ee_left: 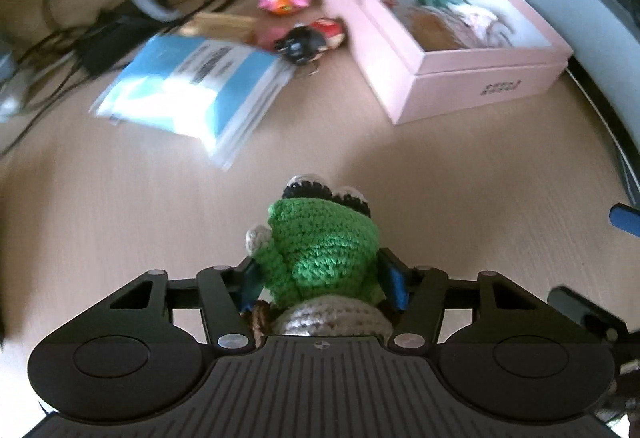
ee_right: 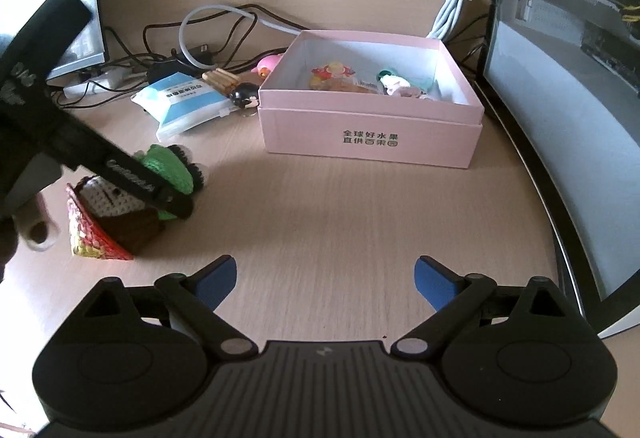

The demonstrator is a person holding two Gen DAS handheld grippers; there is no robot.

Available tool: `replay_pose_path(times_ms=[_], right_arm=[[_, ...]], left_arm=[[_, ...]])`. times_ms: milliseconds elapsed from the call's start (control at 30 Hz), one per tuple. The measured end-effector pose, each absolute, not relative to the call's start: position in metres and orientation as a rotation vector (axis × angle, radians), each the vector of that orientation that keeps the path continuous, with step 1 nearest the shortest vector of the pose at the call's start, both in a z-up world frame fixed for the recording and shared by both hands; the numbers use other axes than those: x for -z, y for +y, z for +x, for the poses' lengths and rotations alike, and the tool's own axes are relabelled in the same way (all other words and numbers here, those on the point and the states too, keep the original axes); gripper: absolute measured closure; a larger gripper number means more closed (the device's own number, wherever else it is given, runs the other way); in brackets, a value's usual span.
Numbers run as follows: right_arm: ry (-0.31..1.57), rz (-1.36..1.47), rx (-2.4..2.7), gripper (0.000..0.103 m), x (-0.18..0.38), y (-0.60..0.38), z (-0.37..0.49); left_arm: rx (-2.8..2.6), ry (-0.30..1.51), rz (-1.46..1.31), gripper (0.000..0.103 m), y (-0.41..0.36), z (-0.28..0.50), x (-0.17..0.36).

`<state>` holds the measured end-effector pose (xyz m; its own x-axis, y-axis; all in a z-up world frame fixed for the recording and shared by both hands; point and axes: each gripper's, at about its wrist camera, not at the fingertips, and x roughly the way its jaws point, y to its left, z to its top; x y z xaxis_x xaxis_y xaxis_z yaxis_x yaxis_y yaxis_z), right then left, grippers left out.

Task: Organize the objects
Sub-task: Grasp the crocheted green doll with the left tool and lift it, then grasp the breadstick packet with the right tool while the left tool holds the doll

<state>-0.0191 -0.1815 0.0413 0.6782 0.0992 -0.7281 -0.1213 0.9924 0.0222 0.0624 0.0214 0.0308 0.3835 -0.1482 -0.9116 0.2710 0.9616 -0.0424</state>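
The left gripper (ee_left: 324, 278) is right on top of the crocheted frog doll (ee_left: 320, 242), low in the centre of the left wrist view — a blue pad sits on either side of the green head, and whether they press or merely flank the yarn I cannot tell. In the right wrist view the doll (ee_right: 120, 206) lies at the left edge on the wooden desk (ee_right: 340, 206), its red-and-yellow skirt fanned out, well apart from the pink box (ee_right: 372, 142) in the upper middle.

This is soft, light, squashy stuff. It will give under the pads instead of slipping, so I'd judge a hold across the plump head or the firmer body safest; the floppy skirt would only sag. Nothing fragile here.

The right gripper (ee_right: 324, 282) hangs over bare desk at the bottom of its view, fingers spread wide, nothing between them.

Still outside the box — a blue packet (ee_right: 180, 102), a pink toy (ee_right: 269, 64) and a dark-haired figurine (ee_right: 246, 96), clustered just left of it. Several small toys already lie inside.
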Motion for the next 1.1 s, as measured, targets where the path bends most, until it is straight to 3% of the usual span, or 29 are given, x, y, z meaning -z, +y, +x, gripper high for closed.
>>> replay_pose_path(times_ms=[367, 600, 900, 1000, 1100], right_arm=[[0.779, -0.132, -0.219, 0.005, -0.045, -0.136, 0.027], [0.678, -0.209, -0.415, 0.005, -0.060, -0.059, 0.093], [0.738, -0.169, -0.382, 0.005, -0.052, 0.001, 0.206], [0.730, -0.080, -0.322, 0.013, -0.057, -0.007, 0.225], [0.777, -0.074, -0.252, 0.037, -0.049, -0.012, 0.245]], left_arm=[[0.095, 1.018, -0.298, 0.044, 0.126, -0.005, -0.054], [0.005, 0.959, -0.332, 0.044, 0.186, -0.038, -0.074], [-0.013, 0.949, -0.402, 0.044, 0.227, -0.055, -0.074], [0.001, 0.942, -0.409, 0.044, 0.230, -0.053, -0.072], [0.018, 0.941, -0.414, 0.044, 0.233, -0.050, -0.070]])
